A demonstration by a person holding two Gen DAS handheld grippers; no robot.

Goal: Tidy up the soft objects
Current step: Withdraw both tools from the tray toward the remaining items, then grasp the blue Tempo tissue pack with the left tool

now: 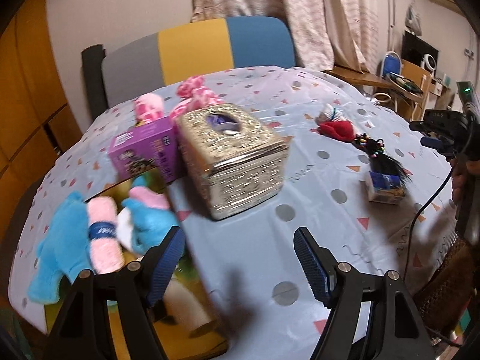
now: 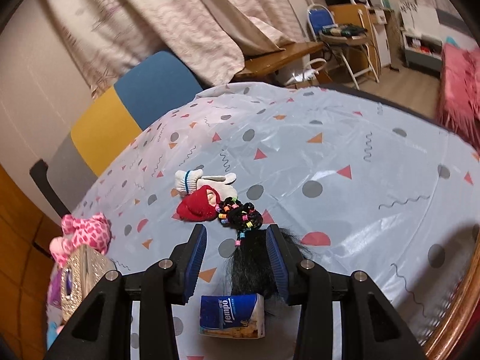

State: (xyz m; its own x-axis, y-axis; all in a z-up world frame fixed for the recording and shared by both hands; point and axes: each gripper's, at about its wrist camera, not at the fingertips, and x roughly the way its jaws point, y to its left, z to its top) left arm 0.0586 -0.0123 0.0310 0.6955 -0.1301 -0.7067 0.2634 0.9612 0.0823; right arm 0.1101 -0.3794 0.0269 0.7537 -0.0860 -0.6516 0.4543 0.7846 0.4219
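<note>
In the left wrist view a blue plush toy (image 1: 60, 240) with a rolled pink towel (image 1: 103, 234) lies at the left in a yellow box (image 1: 192, 312). My left gripper (image 1: 238, 258) is open and empty above the tablecloth beside it. In the right wrist view a red knit hat (image 2: 198, 204), a white glove (image 2: 207, 180) and a black hair piece with coloured bands (image 2: 246, 240) lie together. My right gripper (image 2: 237, 258) is open, its jaws on either side of the black hair. A Tempo tissue pack (image 2: 231, 315) lies just below it. A pink spotted plush (image 2: 87, 231) lies at the left.
A silver tissue box (image 1: 234, 156) and a purple carton (image 1: 144, 153) stand mid-table on the blue patterned tablecloth (image 1: 270, 240). A multicoloured chair (image 1: 195, 51) stands behind the table. Curtains, a desk and a folding chair fill the room at the right.
</note>
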